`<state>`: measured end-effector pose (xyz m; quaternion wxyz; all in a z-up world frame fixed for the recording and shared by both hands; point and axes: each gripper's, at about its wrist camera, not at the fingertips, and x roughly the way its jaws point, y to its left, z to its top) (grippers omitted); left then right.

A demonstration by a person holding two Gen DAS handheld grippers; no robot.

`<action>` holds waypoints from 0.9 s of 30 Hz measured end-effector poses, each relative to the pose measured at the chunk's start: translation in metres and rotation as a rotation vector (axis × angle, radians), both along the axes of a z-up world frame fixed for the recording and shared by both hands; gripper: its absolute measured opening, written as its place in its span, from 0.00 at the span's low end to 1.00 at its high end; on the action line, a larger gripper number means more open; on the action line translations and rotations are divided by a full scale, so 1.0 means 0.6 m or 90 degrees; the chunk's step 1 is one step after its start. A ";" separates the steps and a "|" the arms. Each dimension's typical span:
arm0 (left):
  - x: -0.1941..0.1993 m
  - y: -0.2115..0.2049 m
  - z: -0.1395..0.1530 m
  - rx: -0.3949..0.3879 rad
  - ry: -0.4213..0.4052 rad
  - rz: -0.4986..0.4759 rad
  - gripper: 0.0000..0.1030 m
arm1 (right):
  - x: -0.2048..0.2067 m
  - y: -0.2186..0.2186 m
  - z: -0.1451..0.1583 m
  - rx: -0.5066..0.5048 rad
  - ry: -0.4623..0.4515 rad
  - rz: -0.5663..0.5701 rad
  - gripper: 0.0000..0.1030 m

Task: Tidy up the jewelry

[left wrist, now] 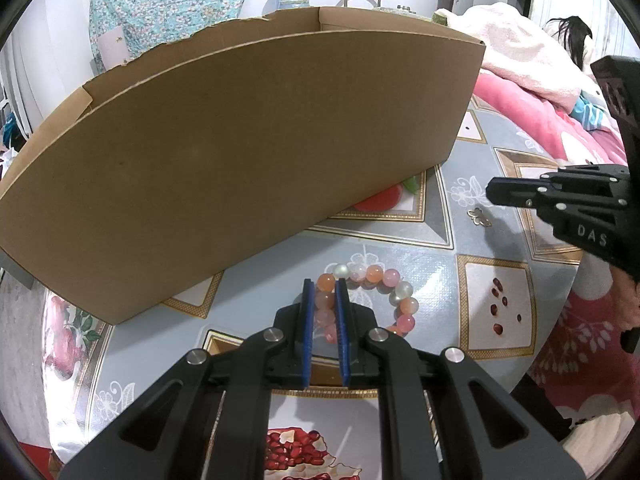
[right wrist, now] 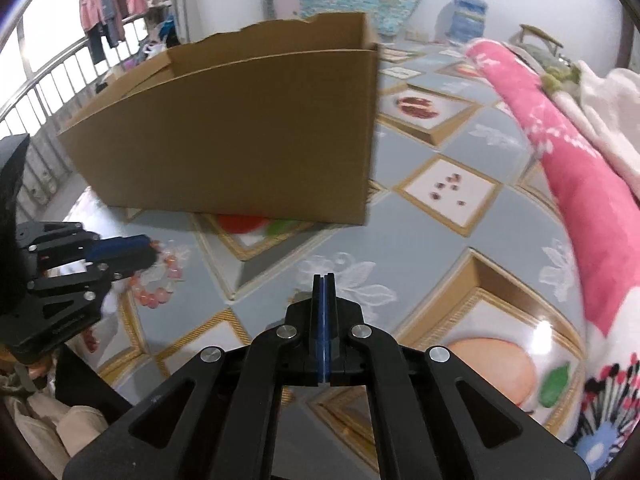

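Observation:
A bracelet [left wrist: 394,282] of pink, orange and pale beads lies on the patterned tablecloth, just in front of a large open cardboard box [left wrist: 240,152]. My left gripper [left wrist: 324,284] is shut on the bracelet's left side, with beads held between its blue pads. The bracelet also shows in the right wrist view [right wrist: 154,294], at the left gripper's [right wrist: 150,250] tip. My right gripper [right wrist: 324,278] is shut and empty, above the tablecloth to the right of the bracelet. It shows at the right edge of the left wrist view [left wrist: 492,192].
The table [right wrist: 452,236] has a glossy cloth with fruit pictures. The cardboard box [right wrist: 240,136] stands at the back left. Pink and white blankets [right wrist: 580,168] are heaped along the right edge. A railing with hanging clothes [right wrist: 108,0] is behind.

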<state>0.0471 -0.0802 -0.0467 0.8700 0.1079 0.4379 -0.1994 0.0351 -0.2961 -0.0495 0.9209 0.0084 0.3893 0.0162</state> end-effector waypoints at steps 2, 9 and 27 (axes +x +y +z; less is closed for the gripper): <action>0.000 0.001 0.001 0.000 0.000 0.000 0.10 | 0.005 -0.012 -0.004 0.007 0.006 -0.018 0.00; 0.000 0.000 0.000 -0.001 0.000 -0.001 0.10 | 0.007 0.004 -0.010 0.003 0.018 -0.003 0.01; 0.003 -0.002 0.003 -0.003 0.000 -0.002 0.10 | -0.009 0.039 -0.010 -0.018 0.013 0.054 0.33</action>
